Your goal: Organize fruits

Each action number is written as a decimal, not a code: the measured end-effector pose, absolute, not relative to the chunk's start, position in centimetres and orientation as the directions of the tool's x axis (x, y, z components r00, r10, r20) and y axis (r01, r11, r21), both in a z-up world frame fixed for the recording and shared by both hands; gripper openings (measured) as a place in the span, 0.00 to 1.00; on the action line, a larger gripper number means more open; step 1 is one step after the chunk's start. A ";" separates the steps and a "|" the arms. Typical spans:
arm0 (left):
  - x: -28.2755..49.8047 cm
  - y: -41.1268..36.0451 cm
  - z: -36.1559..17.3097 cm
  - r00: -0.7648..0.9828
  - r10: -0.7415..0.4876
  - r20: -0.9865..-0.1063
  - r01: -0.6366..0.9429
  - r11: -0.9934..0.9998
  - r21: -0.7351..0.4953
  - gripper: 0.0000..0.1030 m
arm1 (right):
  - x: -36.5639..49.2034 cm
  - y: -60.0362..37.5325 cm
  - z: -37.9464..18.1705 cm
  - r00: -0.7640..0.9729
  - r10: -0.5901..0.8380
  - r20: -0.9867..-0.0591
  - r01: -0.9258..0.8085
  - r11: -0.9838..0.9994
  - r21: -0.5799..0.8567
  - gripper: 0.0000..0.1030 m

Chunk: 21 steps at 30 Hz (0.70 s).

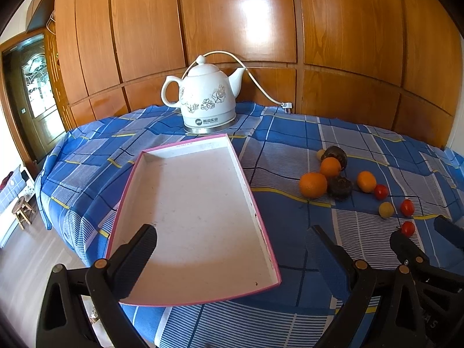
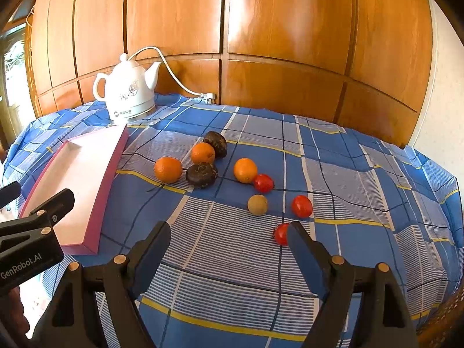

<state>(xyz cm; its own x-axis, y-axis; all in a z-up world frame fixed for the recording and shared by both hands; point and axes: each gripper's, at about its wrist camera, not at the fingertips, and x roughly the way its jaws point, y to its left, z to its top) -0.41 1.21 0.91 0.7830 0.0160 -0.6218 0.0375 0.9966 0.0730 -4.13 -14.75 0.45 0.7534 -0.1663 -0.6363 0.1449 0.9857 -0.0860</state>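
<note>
The right gripper (image 2: 227, 243) hung with jaws spread wide and empty above the blue checked tablecloth (image 2: 232, 275), one finger just beside the nearest tomato (image 2: 280, 234). The left gripper (image 1: 232, 246) was likewise released, over the near end of the pink-rimmed tray (image 1: 258, 220). The tray's long axis ran from the table's near edge toward the white kettle (image 1: 203, 95) at the far edge. Oranges (image 2: 168, 169), dark fruits (image 2: 201, 175) and tomatoes lay loose on the cloth, right of the tray
</note>
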 end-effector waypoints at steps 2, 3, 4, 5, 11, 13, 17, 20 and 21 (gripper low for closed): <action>-0.4 1.2 1.0 0.784 0.017 -0.620 0.038 0.996 0.075 1.00 | -4.1 -14.7 0.5 0.756 -0.166 -0.633 0.145 0.986 -0.086 0.81; -0.4 1.2 1.0 0.785 0.017 -0.619 0.038 0.996 0.076 1.00 | -4.1 -14.8 0.5 0.757 -0.165 -0.632 0.145 0.986 -0.085 0.81; -0.4 1.2 1.0 0.785 0.018 -0.619 0.038 0.996 0.077 1.00 | -4.2 -14.8 0.6 0.758 -0.164 -0.631 0.145 0.986 -0.083 0.81; -0.4 1.2 1.0 0.786 0.019 -0.618 0.038 0.996 0.078 1.00 | -4.2 -14.8 0.6 0.759 -0.164 -0.630 0.145 0.986 -0.082 0.81; -0.4 1.1 1.0 0.786 0.018 -0.618 0.041 0.996 0.082 1.00 | -4.2 -14.9 0.6 0.763 -0.162 -0.626 0.146 0.986 -0.077 0.81; -0.4 1.1 1.0 0.785 0.018 -0.619 0.042 0.996 0.083 1.00 | -4.2 -14.9 0.6 0.763 -0.161 -0.626 0.146 0.986 -0.076 0.81; -0.4 1.0 1.0 0.784 0.019 -0.621 0.043 0.995 0.085 1.00 | -4.2 -15.0 0.5 0.762 -0.159 -0.628 0.146 0.987 -0.073 0.81; -0.3 0.9 1.0 0.784 0.019 -0.621 0.045 0.995 0.088 1.00 | -4.2 -15.0 0.5 0.763 -0.158 -0.627 0.146 0.987 -0.071 0.81; -0.3 0.8 1.0 0.784 0.018 -0.621 0.048 0.995 0.090 1.00 | -4.1 -15.1 0.5 0.763 -0.157 -0.627 0.146 0.987 -0.070 0.81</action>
<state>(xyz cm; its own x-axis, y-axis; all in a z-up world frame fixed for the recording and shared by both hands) -0.32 0.84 1.00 0.7837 0.0184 -0.6208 0.0477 0.9948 0.0898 -4.14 -15.07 0.49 0.7627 -0.1572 -0.6273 0.1457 0.9868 -0.0701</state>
